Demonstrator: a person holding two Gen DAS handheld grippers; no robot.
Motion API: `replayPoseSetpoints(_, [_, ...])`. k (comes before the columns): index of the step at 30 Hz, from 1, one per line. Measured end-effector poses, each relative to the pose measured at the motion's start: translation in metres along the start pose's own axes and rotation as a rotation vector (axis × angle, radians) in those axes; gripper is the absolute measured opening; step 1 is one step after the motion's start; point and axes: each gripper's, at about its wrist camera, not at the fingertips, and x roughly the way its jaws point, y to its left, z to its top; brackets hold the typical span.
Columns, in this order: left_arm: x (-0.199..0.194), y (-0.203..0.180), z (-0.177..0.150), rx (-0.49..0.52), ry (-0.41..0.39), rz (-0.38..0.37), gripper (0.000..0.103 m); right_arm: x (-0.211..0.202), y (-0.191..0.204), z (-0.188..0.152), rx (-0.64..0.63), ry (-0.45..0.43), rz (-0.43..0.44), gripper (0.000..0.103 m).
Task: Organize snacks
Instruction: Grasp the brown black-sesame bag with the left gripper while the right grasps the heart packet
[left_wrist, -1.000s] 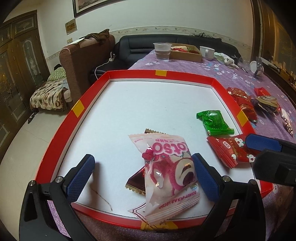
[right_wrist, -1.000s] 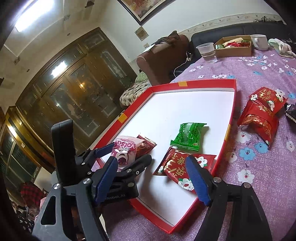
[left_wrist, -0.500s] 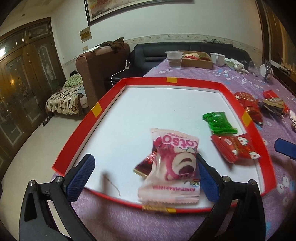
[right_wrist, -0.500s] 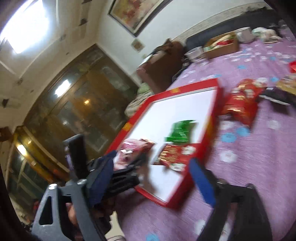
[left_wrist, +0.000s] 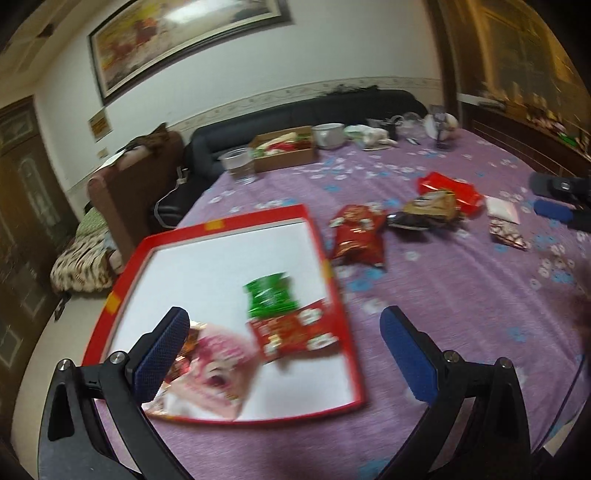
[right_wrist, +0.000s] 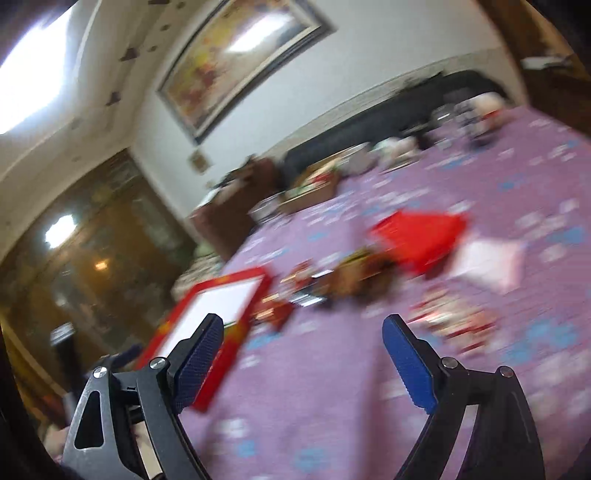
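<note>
A: How far along is it?
B: Partly. The red tray holds a green packet, a red packet and a pink packet.
A: And what is left?
B: The rest of the snacks lie on the purple surface, beside the tray.
A: The tongs?
B: Left tongs and right tongs both gape wide, empty.

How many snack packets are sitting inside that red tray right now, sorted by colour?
Inside the red tray, left wrist view:
Green packet: 1
Red packet with white flowers: 1
Pink packet: 1
Dark red packet, mostly hidden under the pink one: 1
Total: 4
</note>
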Motion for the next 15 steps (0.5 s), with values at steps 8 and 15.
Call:
replayPoseSetpoints(8, [0.026, -0.07, 0.043, 0.167, 0.007, -0.03, 0.103, 0.037, -0.043, 0.023, -0.115, 0.157, -0.196, 0.091])
replayPoseSetpoints(15, [0.065, -0.103, 0.072, 0.254, 0.027, 0.038, 0.103, 0.06, -0.05, 0.013, -0.141, 0.207, -0.177, 0.089])
